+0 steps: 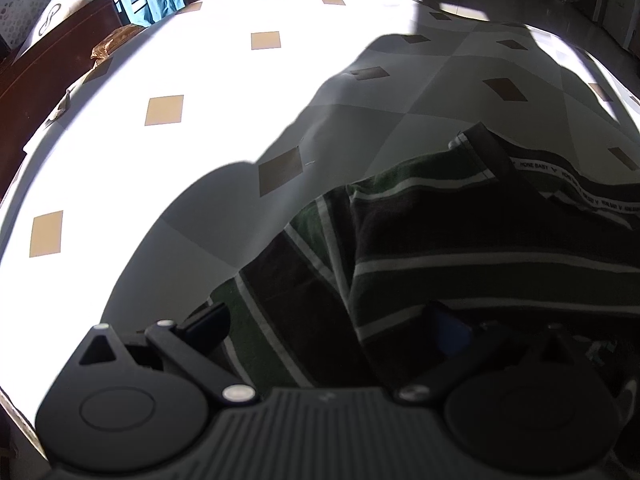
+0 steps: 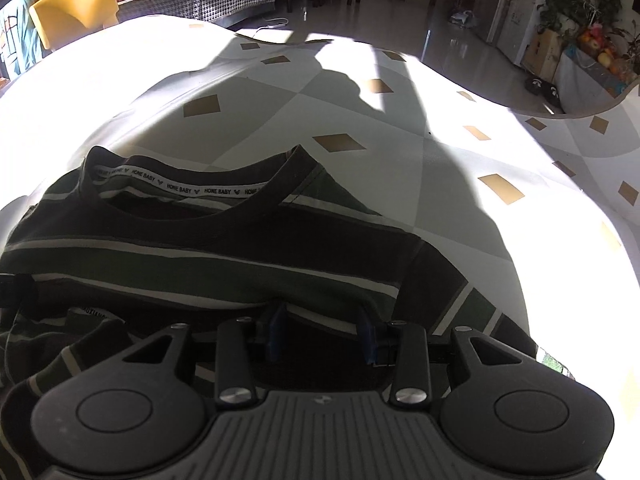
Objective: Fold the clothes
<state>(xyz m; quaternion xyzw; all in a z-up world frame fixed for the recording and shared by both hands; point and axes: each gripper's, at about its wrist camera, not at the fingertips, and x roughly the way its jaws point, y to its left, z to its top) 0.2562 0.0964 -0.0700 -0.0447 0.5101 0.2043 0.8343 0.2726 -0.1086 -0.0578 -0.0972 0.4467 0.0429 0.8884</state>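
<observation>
The white neck tape (image 2: pixel 176 187) inside the collar of the striped shirt (image 2: pixel 208 264) carries the repeated black wording "HONE BABY", each repeat followed by a small heart-like mark. The left wrist view shows the same tape; lettering further along it is illegible.

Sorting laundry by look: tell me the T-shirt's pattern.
The T-shirt has dark green and black bands with thin white stripes; clearest in the right wrist view.

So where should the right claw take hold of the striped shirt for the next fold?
Judging by its pose, grip the striped shirt at its near right edge, beside the sleeve, coming from the near side with the right claw: there the cloth lies flat and the collar faces away.
</observation>
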